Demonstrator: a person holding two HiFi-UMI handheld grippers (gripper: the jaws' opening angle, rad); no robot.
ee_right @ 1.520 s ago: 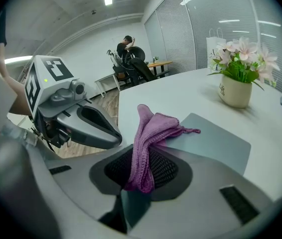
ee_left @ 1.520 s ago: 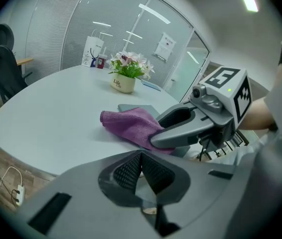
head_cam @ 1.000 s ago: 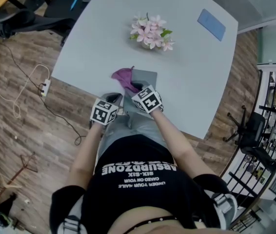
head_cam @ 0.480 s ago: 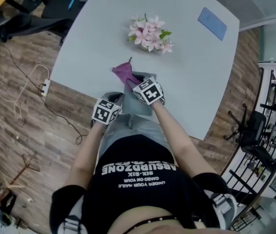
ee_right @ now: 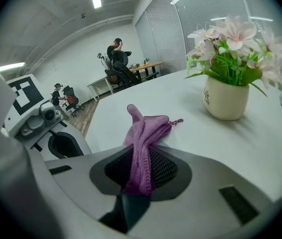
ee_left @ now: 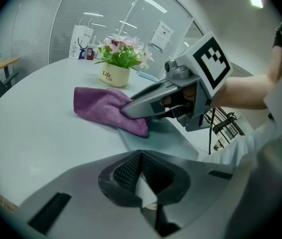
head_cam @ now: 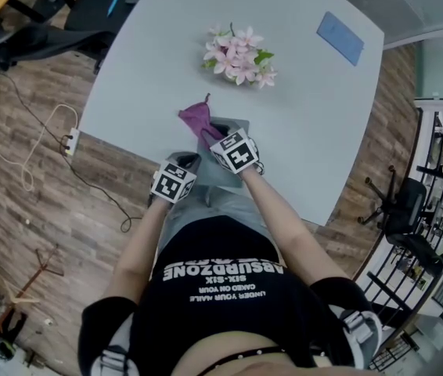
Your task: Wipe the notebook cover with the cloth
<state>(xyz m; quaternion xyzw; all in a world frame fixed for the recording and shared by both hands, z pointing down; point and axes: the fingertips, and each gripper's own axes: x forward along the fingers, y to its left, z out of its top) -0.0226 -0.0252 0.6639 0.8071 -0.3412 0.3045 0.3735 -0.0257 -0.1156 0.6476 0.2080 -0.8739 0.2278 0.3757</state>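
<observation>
A grey notebook (head_cam: 239, 124) lies flat near the front edge of the white table (head_cam: 315, 131). My right gripper (head_cam: 215, 135) is over it, shut on a purple cloth (head_cam: 197, 118) that trails off the notebook's far left corner onto the table. In the right gripper view the cloth (ee_right: 143, 138) is pinched between the jaws of my right gripper (ee_right: 140, 176). My left gripper (head_cam: 188, 161) sits at the notebook's near left corner. In its own view the left gripper (ee_left: 142, 183) has its jaws closed on a pale thin edge of the notebook (ee_left: 166, 136).
A pot of pink flowers (head_cam: 239, 53) stands beyond the notebook. A blue flat object (head_cam: 339, 37) lies at the table's far right. The table's front edge runs just beside my body. A power strip (head_cam: 70, 141) and cables lie on the wooden floor to the left.
My right gripper pushed the cloth away across the notebook cover, then came slightly back. The left gripper has stayed at the notebook's corner.
</observation>
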